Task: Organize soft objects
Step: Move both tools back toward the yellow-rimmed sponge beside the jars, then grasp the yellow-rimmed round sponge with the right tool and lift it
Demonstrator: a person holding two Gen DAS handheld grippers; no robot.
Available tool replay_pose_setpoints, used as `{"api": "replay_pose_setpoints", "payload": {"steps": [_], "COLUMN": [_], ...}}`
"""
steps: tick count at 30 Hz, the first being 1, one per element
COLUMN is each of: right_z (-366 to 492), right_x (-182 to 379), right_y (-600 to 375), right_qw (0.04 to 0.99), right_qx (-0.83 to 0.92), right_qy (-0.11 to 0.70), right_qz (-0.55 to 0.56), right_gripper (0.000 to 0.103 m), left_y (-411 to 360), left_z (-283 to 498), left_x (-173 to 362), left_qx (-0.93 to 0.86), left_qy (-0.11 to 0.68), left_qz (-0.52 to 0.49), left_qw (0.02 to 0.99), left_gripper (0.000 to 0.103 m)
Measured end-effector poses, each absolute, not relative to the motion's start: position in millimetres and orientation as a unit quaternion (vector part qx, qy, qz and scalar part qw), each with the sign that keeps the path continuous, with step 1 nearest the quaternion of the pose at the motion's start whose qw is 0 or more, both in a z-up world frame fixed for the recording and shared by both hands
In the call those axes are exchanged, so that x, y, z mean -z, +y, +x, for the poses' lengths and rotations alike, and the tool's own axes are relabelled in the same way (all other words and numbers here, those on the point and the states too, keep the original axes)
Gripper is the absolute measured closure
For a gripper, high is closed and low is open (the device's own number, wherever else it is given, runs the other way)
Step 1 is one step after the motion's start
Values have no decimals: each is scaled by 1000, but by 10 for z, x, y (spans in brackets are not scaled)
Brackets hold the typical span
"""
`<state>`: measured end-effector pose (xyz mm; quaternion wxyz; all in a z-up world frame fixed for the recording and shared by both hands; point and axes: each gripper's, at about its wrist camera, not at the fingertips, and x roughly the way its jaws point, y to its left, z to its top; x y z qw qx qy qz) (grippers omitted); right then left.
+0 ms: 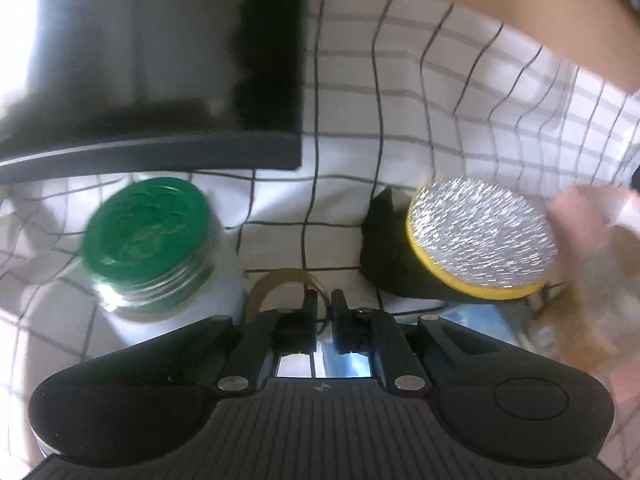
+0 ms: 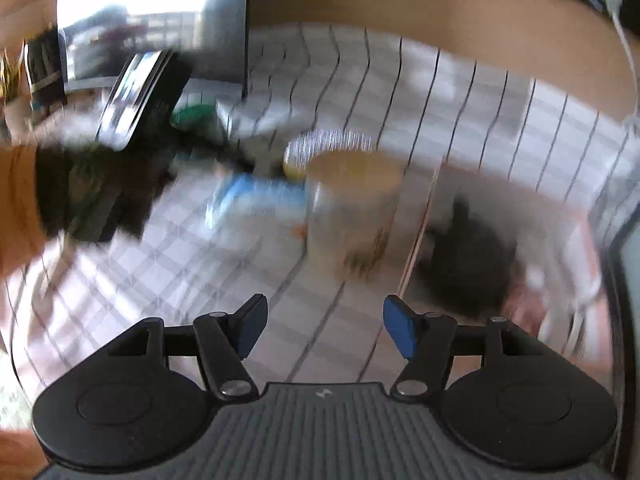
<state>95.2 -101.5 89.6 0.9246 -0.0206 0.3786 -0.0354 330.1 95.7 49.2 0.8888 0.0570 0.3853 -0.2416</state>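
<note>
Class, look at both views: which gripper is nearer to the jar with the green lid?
Left. The left gripper sits right beside the jar, which stands just to its left. The right gripper is open and farther back; there the green lid shows only far off.

The left gripper point(image 1: 324, 300) is seen at 6 o'clock of its view, its fingers point(image 1: 310, 312) drawn nearly together with a narrow gap. The right gripper point(image 2: 325, 330) is held wide open, its blue-padded fingers point(image 2: 400, 332) well apart.
</note>
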Motion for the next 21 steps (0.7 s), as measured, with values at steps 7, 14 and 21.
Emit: {"api": "replay_pose_setpoints", "payload": {"steps": [7, 14, 21], "right_z": [2007, 3200, 3674], "right_x": [-1418, -978, -464], "right_y": [-1613, -1987, -2028], "right_qw": [912, 843, 804], "right_qx": [16, 45, 70], "right_qy": [401, 511, 561], "right_qz": [77, 162, 182], "right_gripper": [21, 21, 22], "left_y": [1299, 1652, 1762], "left_z": [2852, 2378, 2114], "left_x": [-745, -694, -626], "left_qx": [257, 266, 275], "left_qy": [354, 375, 388], "left_qz": [9, -81, -119], "left_qw": [899, 885, 872], "left_gripper": [95, 95, 95]}}
